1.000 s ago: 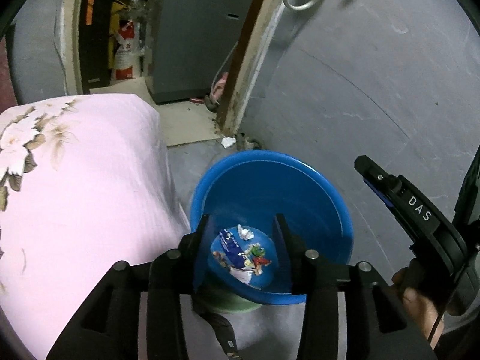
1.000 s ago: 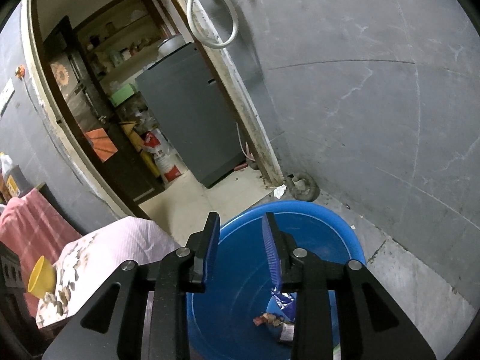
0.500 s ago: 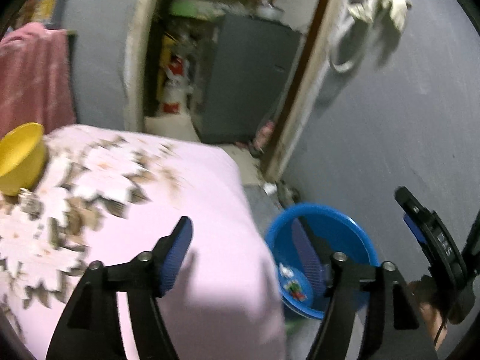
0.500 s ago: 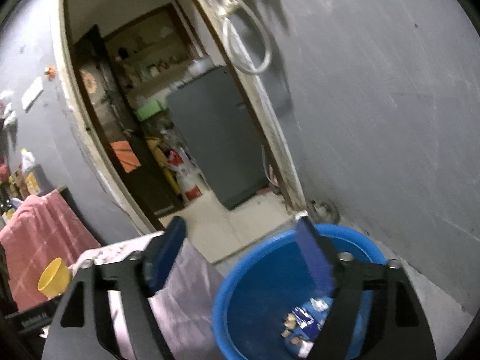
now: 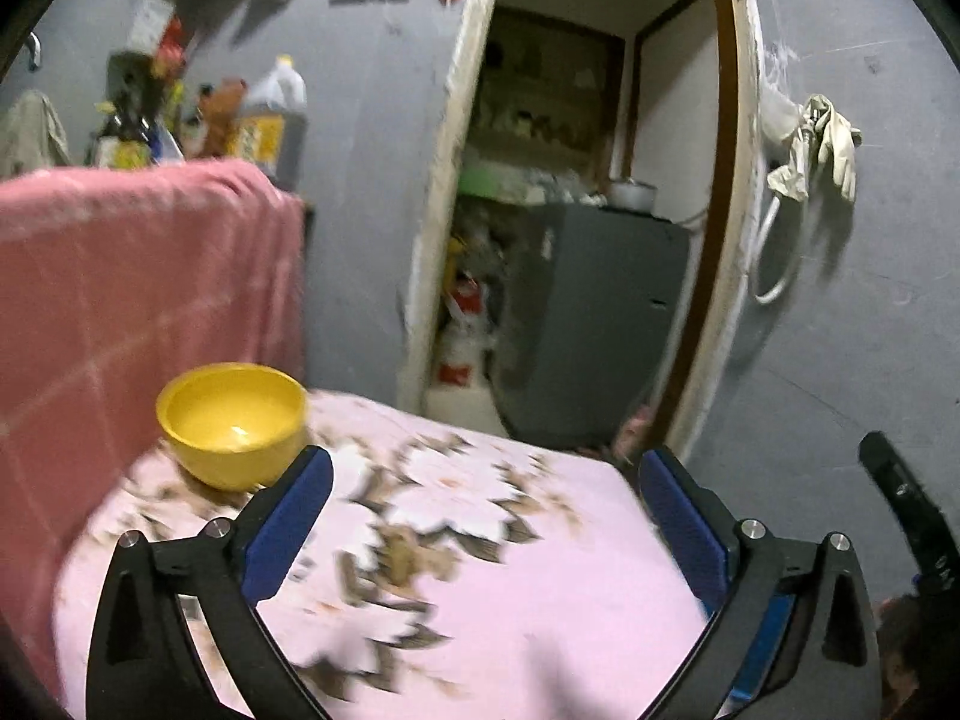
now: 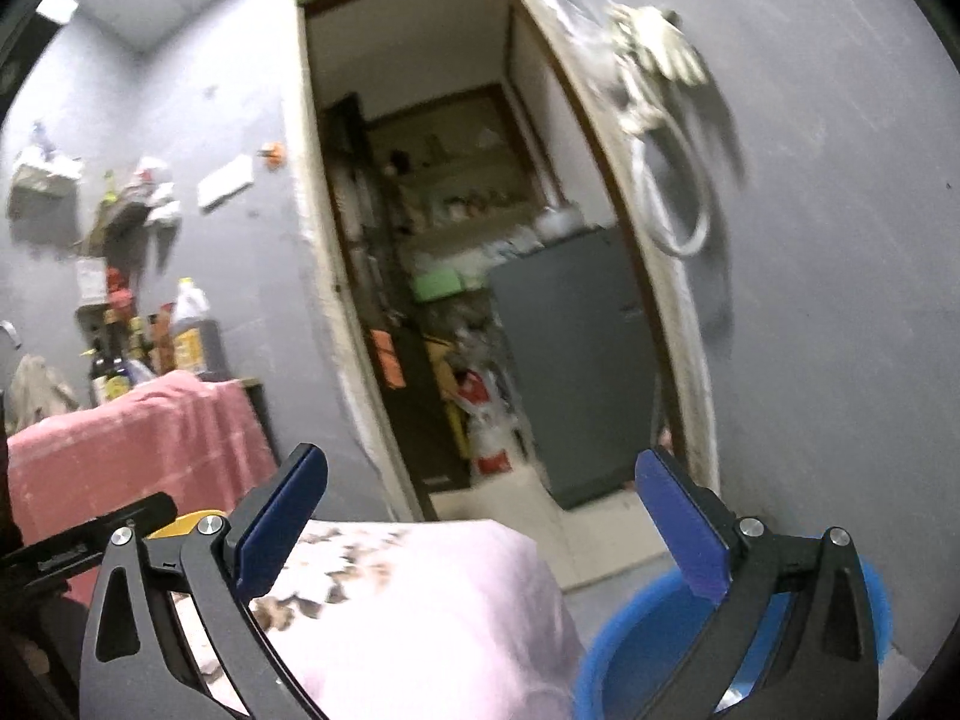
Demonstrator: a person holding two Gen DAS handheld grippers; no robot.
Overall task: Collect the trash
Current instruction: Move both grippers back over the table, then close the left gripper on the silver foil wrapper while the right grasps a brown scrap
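Note:
My left gripper [image 5: 486,516] hangs over the pink flowered tablecloth [image 5: 480,600], its jaws opening wide with nothing between them. A yellow bowl [image 5: 234,420] stands on the cloth just beyond its left finger. My right gripper [image 6: 480,525] points level at the doorway, jaws also opening, empty. The blue basin [image 6: 630,648] shows at the lower right of the right wrist view, beside the table's corner [image 6: 420,600] and partly behind the right finger; its contents are hidden. No loose trash shows on the cloth in either view, though both are blurred.
A pink-red towel [image 5: 138,300] hangs behind the table, with bottles [image 5: 270,120] above it. The doorway [image 6: 456,300] opens onto a grey fridge [image 6: 576,360] and cluttered shelves. Gloves and a hose [image 5: 810,144] hang on the grey wall.
Both grippers have risen and swung away from the blue basin toward the table and doorway. Their jaws have spread from nearly shut to wide. The trash stayed in the basin.

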